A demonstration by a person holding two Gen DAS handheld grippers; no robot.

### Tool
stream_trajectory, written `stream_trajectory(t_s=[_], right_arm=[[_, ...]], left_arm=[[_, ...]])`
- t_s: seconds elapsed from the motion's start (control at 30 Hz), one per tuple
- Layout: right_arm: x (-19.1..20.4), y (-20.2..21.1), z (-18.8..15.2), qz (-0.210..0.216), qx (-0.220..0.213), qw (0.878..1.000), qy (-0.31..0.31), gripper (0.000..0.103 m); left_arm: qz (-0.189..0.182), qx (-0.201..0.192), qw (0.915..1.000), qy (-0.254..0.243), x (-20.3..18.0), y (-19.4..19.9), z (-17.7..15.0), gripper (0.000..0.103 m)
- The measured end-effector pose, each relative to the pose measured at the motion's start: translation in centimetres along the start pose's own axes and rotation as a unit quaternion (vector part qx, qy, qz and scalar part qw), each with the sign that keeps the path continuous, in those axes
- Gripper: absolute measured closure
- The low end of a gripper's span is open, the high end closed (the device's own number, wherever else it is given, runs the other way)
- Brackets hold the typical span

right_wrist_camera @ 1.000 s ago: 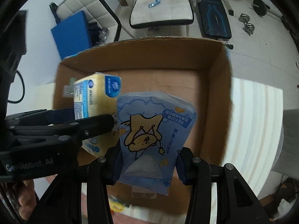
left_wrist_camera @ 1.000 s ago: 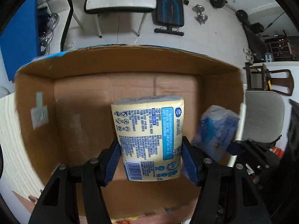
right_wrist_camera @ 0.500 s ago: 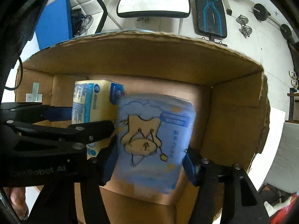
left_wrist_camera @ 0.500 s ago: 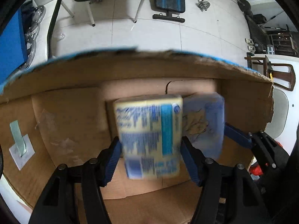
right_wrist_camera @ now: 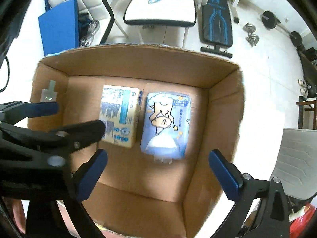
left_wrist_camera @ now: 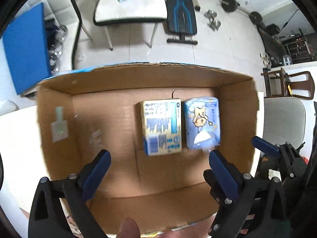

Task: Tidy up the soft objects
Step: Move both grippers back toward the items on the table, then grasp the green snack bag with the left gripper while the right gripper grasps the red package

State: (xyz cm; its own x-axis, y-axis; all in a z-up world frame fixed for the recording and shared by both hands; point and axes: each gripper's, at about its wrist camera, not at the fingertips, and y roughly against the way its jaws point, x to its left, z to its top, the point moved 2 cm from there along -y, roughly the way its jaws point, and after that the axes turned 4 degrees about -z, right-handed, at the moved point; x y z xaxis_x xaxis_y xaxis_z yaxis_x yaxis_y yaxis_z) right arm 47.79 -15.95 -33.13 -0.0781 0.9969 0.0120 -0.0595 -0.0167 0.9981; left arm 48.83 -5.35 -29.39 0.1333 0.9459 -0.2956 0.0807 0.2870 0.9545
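A yellow tissue pack (left_wrist_camera: 161, 126) and a blue tissue pack with a cartoon figure (left_wrist_camera: 203, 126) lie side by side on the floor of an open cardboard box (left_wrist_camera: 111, 79). My left gripper (left_wrist_camera: 159, 159) is open and empty above the box's near part. My right gripper (right_wrist_camera: 157, 158) is open and empty just above the blue pack (right_wrist_camera: 166, 126); the yellow pack (right_wrist_camera: 120, 117) lies to its left. The left gripper's arm crosses the right wrist view at the left and hides the yellow pack's lower left corner.
The box (right_wrist_camera: 223, 99) sits on a white table (left_wrist_camera: 17, 138). Beyond it stand a white chair (left_wrist_camera: 128, 4), a blue panel (left_wrist_camera: 23, 45), a black exercise bench (left_wrist_camera: 181, 11) and dumbbells (left_wrist_camera: 213, 20) on the floor. A grey chair (left_wrist_camera: 283, 123) is at the right.
Both grippers opened and let go of their packs, which now lie on the box floor. Both grippers have pulled back and up from the packs.
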Motion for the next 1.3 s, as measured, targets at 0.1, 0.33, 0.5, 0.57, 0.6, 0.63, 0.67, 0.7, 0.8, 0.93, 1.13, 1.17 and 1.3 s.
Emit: stream_trajectory(t_s=[0.1,0.33,0.5,0.57,0.6,0.63,0.67,0.7,0.8,0.93,1.13,1.17,1.3], right_arm=[[0.5,1.8,-1.7,0.021,-0.017,1.0,-0.005,0.0],[1.5,6.4,-8.4,0.023,-0.061,0.998,0.005,0.0],[-0.3,6.3,-16.6,0.006,-0.06,0.998,-0.029,0.0],[-1.3,4.5,-19.6,0.011,-0.048,0.998,-0.05,0.0],[-1.8,3.1,-20.8,0.014,-0.034,0.997,-0.066,0.0],[-2.1,1.9,-21.5,0.02,-0.021,0.997,-0.075,0.0],[-2.3,0.0,-22.1,0.029,-0.003,0.996,-0.084,0.0],[-2.3,-1.4,-22.4,0.029,0.006,0.996,-0.09,0.0],[-2.0,-6.2,-22.2,0.031,0.028,0.993,-0.109,0.004],[-1.3,-9.9,-21.6,0.036,0.044,0.99,-0.128,0.027],[-1.8,-10.9,-23.8,0.019,0.074,0.99,-0.116,0.048],[-2.3,-10.9,-24.6,0.02,0.083,0.989,-0.117,0.048],[-4.1,-10.8,-28.1,0.014,0.104,0.987,-0.12,0.049]], left_arm=[[0.015,-0.034,0.9992,-0.012,-0.7,2.4,-2.4,0.001],[0.068,-0.089,0.9936,-0.016,-1.1,6.2,-10.5,0.001],[0.113,-0.089,0.989,-0.034,-1.0,4.3,-17.1,0.001],[0.117,-0.07,0.99,-0.034,-0.7,2.1,-19.1,0.002],[0.112,-0.051,0.9917,-0.038,-0.6,0.4,-20.0,0.01],[0.109,-0.037,0.9925,-0.039,-0.5,-0.6,-20.5,0.016],[0.109,-0.014,0.9932,-0.038,-0.2,-2.3,-21.0,0.027],[0.107,-0.001,0.9935,-0.039,-0.7,-3.4,-21.8,0.031],[0.102,0.022,0.9934,-0.048,-0.8,-5.7,-22.7,0.031],[0.102,0.051,0.9912,-0.068,-1.3,-8.3,-23.2,0.031],[0.104,0.086,0.986,-0.098,-2.6,-11.5,-22.5,0.031],[0.107,0.09,0.985,-0.101,-2.9,-12.0,-22.2,0.031],[0.112,0.098,0.9821,-0.116,-4.4,-13.6,-21.3,0.031]])
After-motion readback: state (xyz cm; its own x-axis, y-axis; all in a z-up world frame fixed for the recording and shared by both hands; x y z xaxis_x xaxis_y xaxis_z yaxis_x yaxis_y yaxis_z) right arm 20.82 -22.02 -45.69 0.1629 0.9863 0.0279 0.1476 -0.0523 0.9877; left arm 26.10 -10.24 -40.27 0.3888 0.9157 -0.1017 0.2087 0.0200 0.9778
